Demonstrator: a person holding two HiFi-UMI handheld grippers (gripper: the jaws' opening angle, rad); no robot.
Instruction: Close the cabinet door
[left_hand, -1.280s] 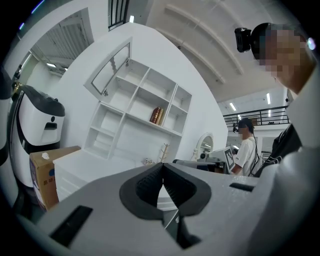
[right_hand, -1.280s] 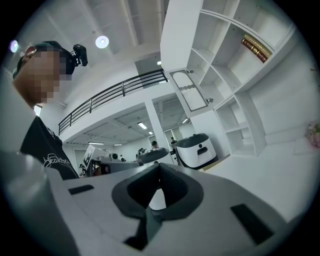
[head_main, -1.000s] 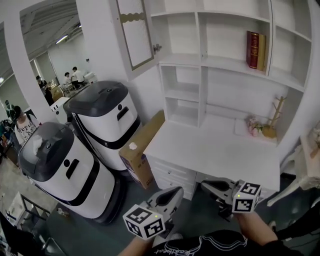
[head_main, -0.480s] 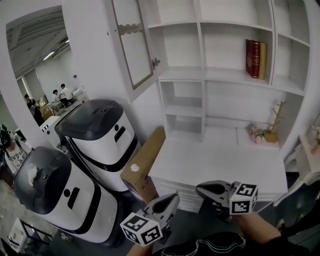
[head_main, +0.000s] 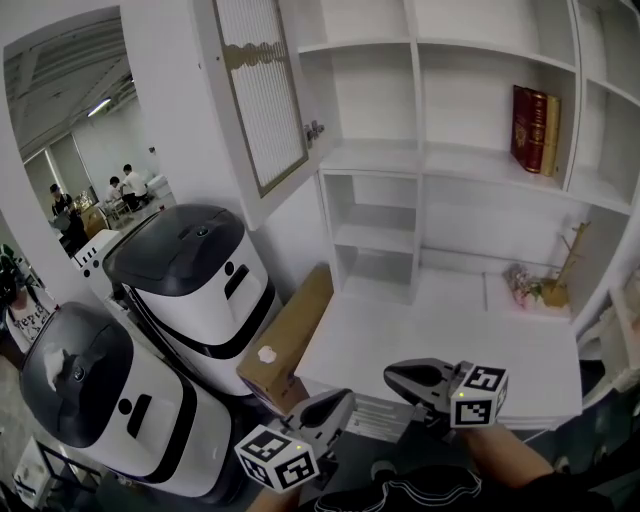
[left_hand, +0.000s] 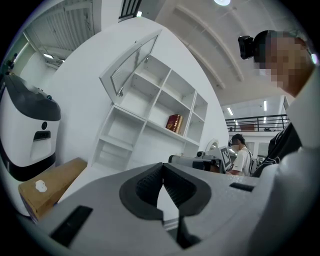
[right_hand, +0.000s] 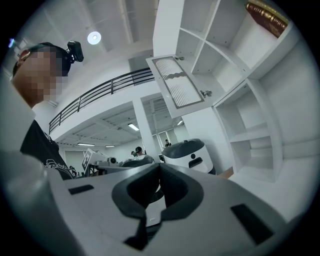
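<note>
Two grippers come nearest, held low in front of the person and pointing level toward the furniture. The left gripper (head_main: 343, 399) has its jaws pressed together with nothing between them. The right gripper (head_main: 393, 373) is likewise closed and empty, which I judge suits a push rather than a grasp. Just beyond their tips lies the white table (head_main: 450, 335), bare along its near edge. A cardboard box (head_main: 290, 335) leans against its left side, and two white-and-black machines (head_main: 190, 265) stand further left on the floor. Farther back, the shelf unit (head_main: 415, 160) rises from the table, with a small ornament (head_main: 548, 285) at far right and red books (head_main: 535, 128) on an upper shelf. The cabinet door (head_main: 262, 95) hangs high at the far left of the unit, swung wide open toward the room, its small knob (head_main: 314, 130) showing at the edge beside the shelves. Both grippers are well apart from it, so the closing looks not yet begun. The next move calls for raising a gripper up and left to the door's outer face.
</note>
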